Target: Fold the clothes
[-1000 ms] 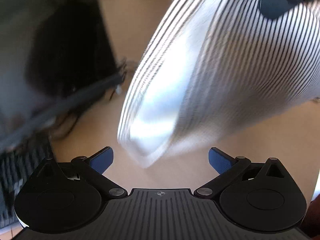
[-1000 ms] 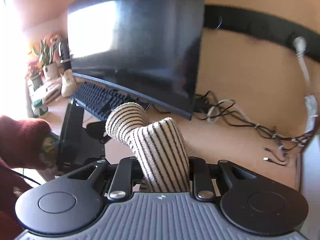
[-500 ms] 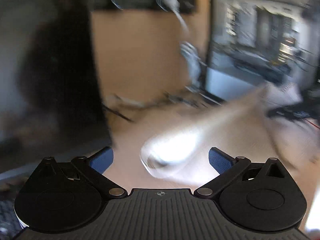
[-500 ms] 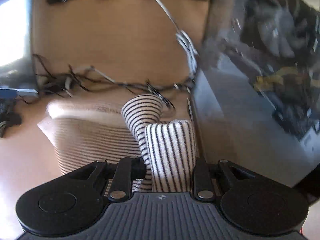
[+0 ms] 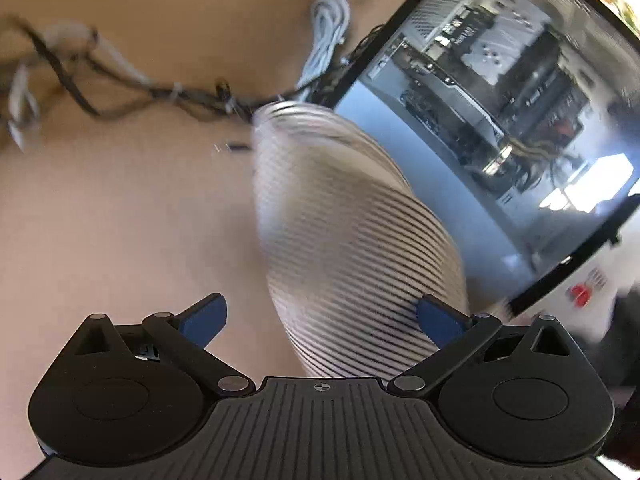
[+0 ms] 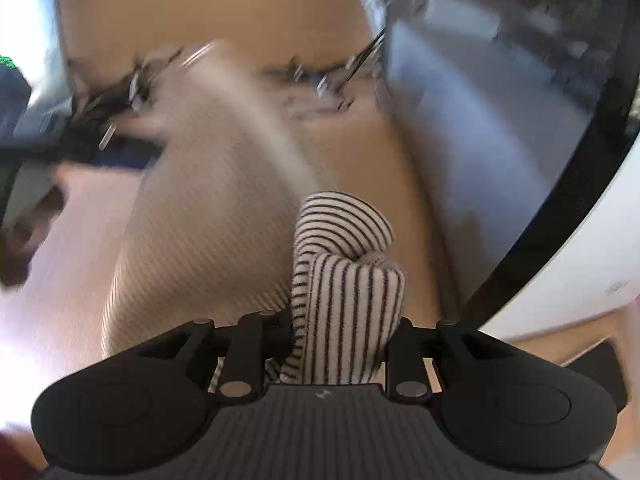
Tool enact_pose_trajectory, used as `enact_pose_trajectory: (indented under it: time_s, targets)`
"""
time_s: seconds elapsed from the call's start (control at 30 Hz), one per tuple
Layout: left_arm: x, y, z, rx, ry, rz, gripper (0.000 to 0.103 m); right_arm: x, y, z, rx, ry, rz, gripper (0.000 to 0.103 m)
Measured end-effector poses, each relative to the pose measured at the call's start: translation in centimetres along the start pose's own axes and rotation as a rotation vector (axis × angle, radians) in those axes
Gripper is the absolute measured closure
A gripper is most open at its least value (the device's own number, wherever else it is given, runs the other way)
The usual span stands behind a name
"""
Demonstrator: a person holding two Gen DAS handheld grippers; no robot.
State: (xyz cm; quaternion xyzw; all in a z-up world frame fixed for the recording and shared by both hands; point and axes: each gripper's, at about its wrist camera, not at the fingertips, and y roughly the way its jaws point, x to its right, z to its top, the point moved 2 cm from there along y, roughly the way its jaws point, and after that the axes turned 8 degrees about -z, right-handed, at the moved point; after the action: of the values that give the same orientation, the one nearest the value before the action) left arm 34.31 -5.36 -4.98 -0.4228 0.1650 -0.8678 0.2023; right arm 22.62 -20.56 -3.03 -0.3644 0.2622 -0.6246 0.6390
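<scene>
Wooden table (image 5: 120,220), cables, computer case (image 5: 500,100) behind. Striped garment (image 5: 352,248), earlier lifted high, now lowered onto table beside case. Right gripper (image 6: 344,320) fingers clamped on striped fold; left gripper (image 5: 320,316) fingers apart, garment between, not pressed. Likely laying flat for folding.

Cream black-striped garment (image 6: 344,280), bunched, trailing down onto the tan desk (image 5: 120,220).

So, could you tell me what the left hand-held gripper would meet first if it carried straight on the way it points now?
Most likely the striped garment: it lies right ahead of the open left hand-held gripper, reaching toward the glass-sided computer case. The picture is blurred, so depth is uncertain.
</scene>
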Motion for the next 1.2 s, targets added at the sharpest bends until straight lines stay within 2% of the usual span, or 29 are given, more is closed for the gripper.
enact_pose_trajectory:
  time_s: [0.1, 0.13, 0.2, 0.33, 0.5, 0.6, 0.67, 0.73, 0.77, 0.83, 0.9, 1.0, 1.1, 1.2]
  targets:
    - [0.6, -0.7, -0.8, -0.004, 0.008, -0.001, 0.0, -3.2, 0.0, -0.7, 0.058, -0.169, -0.03, 0.081]
    - [0.7, -1.4, -1.1, -0.003, 0.01, 0.009, 0.0, -4.0, 0.1, -0.5, 0.071, -0.204, -0.013, 0.081]
    - [0.8, -3.1, -1.5, 0.008, 0.012, 0.034, 0.0, -5.6, 0.3, 0.1, 0.092, -0.256, 0.039, 0.081]
    - [0.2, -9.5, -3.0, 0.093, 0.0, 0.138, 0.0, -10.3, 0.7, 1.0, 0.131, -0.392, 0.157, 0.081]
    - [-0.4, -18.1, -5.4, 0.221, -0.05, 0.265, 0.0, -16.8, -0.8, 1.2, 0.156, -0.615, 0.389, 0.082]
    - [-0.6, -22.2, -6.8, 0.285, -0.073, 0.322, 0.0, -16.1, -1.7, 2.7, 0.178, -0.646, 0.421, 0.082]
    - [-0.7, -24.2, -7.7, 0.324, -0.092, 0.344, 0.0, -13.8, -1.2, 4.8, 0.186, -0.586, 0.373, 0.081]
    - [-0.9, -25.3, -8.5, 0.341, -0.11, 0.36, 0.0, -11.6, -0.1, 6.6, 0.209, -0.547, 0.264, 0.076]
    - [-1.1, -25.4, -8.7, 0.34, -0.116, 0.365, 0.0, -10.8, 0.5, 7.3, 0.223, -0.536, 0.198, 0.07]
    - [-1.3, -25.3, -9.1, 0.325, -0.117, 0.371, 0.0, -9.2, 1.6, 8.5, 0.244, -0.508, 0.076, 0.068]
    - [-1.3, -24.6, -9.1, 0.293, -0.099, 0.371, 0.0, -8.1, 2.2, 8.9, 0.243, -0.456, 0.038, 0.07]
    - [-1.2, -22.6, -9.0, 0.21, -0.049, 0.365, 0.0, -6.6, 2.3, 8.6, 0.221, -0.345, 0.049, 0.079]
    - [-0.3, -20.1, -9.2, 0.115, 0.019, 0.323, 0.0, -5.5, -0.2, 8.9, 0.211, -0.187, 0.185, 0.081]
    - [0.8, -18.0, -9.9, 0.057, 0.073, 0.296, 0.0, -5.0, -3.8, 10.3, 0.234, -0.057, 0.33, 0.082]
